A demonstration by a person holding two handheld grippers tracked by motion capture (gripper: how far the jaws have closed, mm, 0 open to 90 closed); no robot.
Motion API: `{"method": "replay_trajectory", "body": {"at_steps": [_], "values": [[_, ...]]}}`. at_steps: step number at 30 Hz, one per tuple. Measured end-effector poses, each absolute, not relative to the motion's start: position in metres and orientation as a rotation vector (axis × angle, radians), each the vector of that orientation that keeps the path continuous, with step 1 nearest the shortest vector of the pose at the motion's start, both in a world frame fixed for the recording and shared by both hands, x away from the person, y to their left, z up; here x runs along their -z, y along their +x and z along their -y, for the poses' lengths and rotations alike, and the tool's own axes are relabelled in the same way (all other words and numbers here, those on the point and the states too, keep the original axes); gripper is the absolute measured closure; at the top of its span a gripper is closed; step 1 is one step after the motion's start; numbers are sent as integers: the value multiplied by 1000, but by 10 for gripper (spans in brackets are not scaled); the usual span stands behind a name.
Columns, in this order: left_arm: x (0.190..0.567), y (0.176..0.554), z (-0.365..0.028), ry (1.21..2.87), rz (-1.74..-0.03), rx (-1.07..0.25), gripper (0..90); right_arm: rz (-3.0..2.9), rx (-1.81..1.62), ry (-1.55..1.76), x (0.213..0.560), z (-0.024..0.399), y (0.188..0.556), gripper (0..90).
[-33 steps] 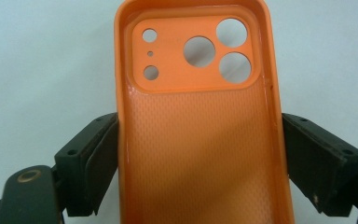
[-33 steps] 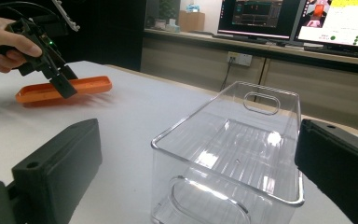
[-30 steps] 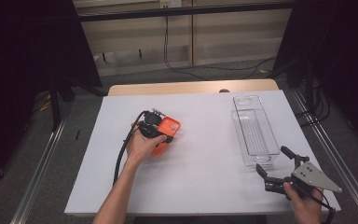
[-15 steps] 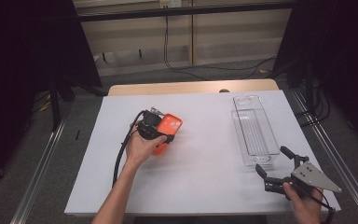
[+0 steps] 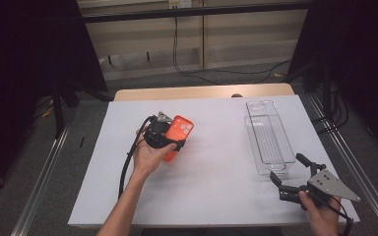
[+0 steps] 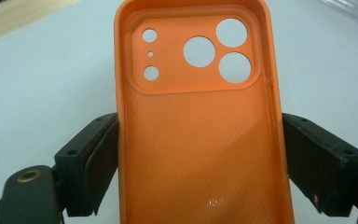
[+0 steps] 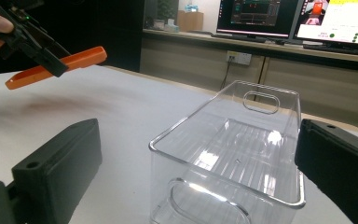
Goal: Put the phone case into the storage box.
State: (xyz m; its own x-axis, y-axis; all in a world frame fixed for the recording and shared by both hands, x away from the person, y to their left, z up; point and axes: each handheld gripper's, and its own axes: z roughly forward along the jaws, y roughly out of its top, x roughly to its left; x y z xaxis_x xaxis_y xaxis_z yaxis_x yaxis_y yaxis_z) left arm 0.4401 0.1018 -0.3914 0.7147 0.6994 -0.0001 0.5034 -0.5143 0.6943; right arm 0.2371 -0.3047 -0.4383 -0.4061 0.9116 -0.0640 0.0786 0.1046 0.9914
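Left gripper: jaws clamp the two long edges of an orange phone case, held clear of the white tabletop at left-centre. In the left gripper view the case runs straight away from the camera, camera cut-outs at the far end, open side facing up.

Centre: bare tabletop between the two hands.

Right: a clear plastic bin stands empty, long axis running front to back, well apart from the case and to its right. Right gripper sits just at the bin's near end, jaws spread, nothing between them; its view looks down the length of the bin.

Judgement: the case likely goes into the bin. The left hand carries it rightward; case and bin axes are roughly parallel.
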Motion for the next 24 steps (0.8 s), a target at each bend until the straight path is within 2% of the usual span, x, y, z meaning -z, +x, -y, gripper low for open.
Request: {"method": "replay_trajectory", "body": {"at_steps": [13,24], "values": [[376,412,-95,2180,-829,-419,158,-1616,-1442,1015,430,302,241,0],[372,394,-85,2154,-783,-439,158,-1669,-1420,1026,420,281,254,0]]}}
